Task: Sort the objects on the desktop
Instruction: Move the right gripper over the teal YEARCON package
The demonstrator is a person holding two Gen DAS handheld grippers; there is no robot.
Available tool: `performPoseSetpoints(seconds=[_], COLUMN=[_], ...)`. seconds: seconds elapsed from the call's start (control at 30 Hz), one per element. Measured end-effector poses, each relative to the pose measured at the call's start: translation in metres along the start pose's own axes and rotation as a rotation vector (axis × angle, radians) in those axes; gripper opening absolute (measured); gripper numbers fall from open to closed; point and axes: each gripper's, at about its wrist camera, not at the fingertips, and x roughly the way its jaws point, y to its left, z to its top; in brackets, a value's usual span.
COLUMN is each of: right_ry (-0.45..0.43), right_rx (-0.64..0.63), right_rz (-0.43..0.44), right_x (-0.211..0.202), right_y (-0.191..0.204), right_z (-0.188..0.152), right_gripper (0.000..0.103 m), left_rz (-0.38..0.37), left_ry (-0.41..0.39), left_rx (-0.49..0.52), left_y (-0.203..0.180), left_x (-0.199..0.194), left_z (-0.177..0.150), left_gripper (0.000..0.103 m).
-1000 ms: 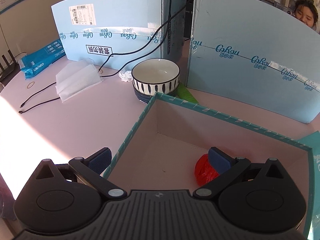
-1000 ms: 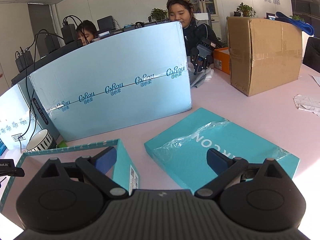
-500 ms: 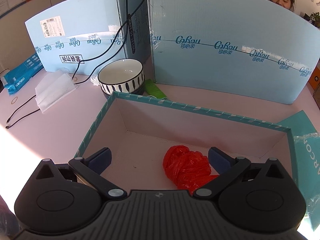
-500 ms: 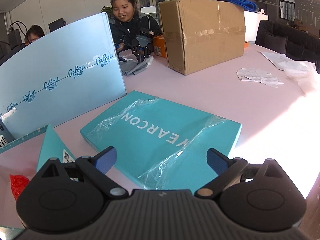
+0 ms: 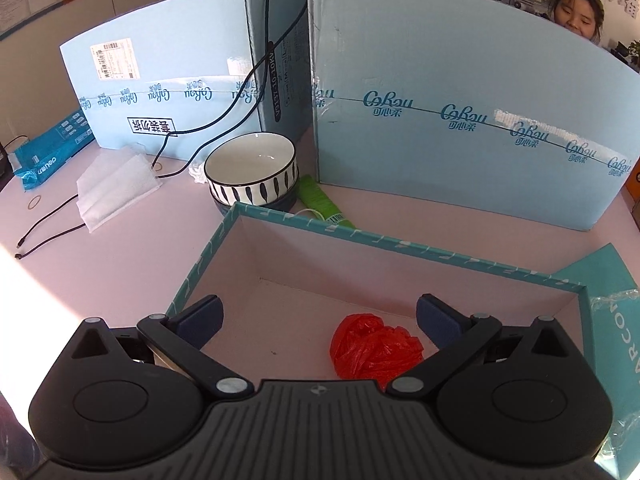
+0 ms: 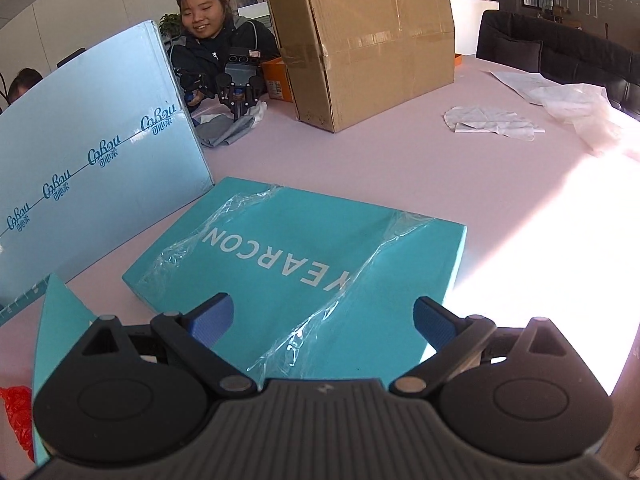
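You are holding your left gripper spread wide and empty at the bottom of the left wrist frame, above the open teal cardboard box with a pale inside. The crumpled red plastic bag is lying on the floor of this box, in the lower right of centre, just beside the right blue finger pad; I cannot tell if they are touching. Behind the far rim of the box, the white ceramic bowl with dark blue stripes is standing on the pink table, and the green flat packet is lying just beside it, to the right. The folded white tissue is resting at the middle left, with thin black cables near it. The light blue cardboard panels are standing upright across the top of the frame.

You are holding your right gripper also spread and empty at the bottom of the right wrist frame, over the flat teal box lid wrapped in torn clear film, which is lying in the centre. Far behind, the brown taped carton is standing at the upper centre, and a person with another gripper is sitting at the upper left.
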Motion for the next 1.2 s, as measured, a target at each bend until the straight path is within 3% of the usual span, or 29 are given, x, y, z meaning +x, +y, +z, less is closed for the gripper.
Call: performPoseSetpoints(seconds=[0.07, 0.3, 0.87, 1.07, 1.2], right_ry=[0.0, 0.032, 0.049, 0.027, 0.031], right_rx=[0.009, 0.015, -0.018, -0.002, -0.01], right_rz=[0.001, 0.0, -0.024, 0.03, 0.001], right_x=[0.001, 0.011, 0.021, 0.014, 0.014], right_y=[0.001, 0.008, 0.021, 0.021, 0.019], right_z=[0.002, 0.003, 0.003, 0.002, 0.003], right_gripper=[0.099, 0.099, 0.099, 0.099, 0.099], left_rz=[0.031, 0.122, 0.058, 0.048, 0.048], left_ry=[0.001, 0.032, 0.054, 0.074, 0.077], left_rx=[-0.04, -0.036, -0.047, -0.047, -0.043], left_y=[0.013, 0.032, 0.033, 0.032, 0.032], left_x=[0.004, 0.015, 0.018, 0.021, 0.022], left_z=[0.006, 0.009, 0.008, 0.006, 0.005], left_gripper=[0.103, 0.103, 0.103, 0.103, 0.103])
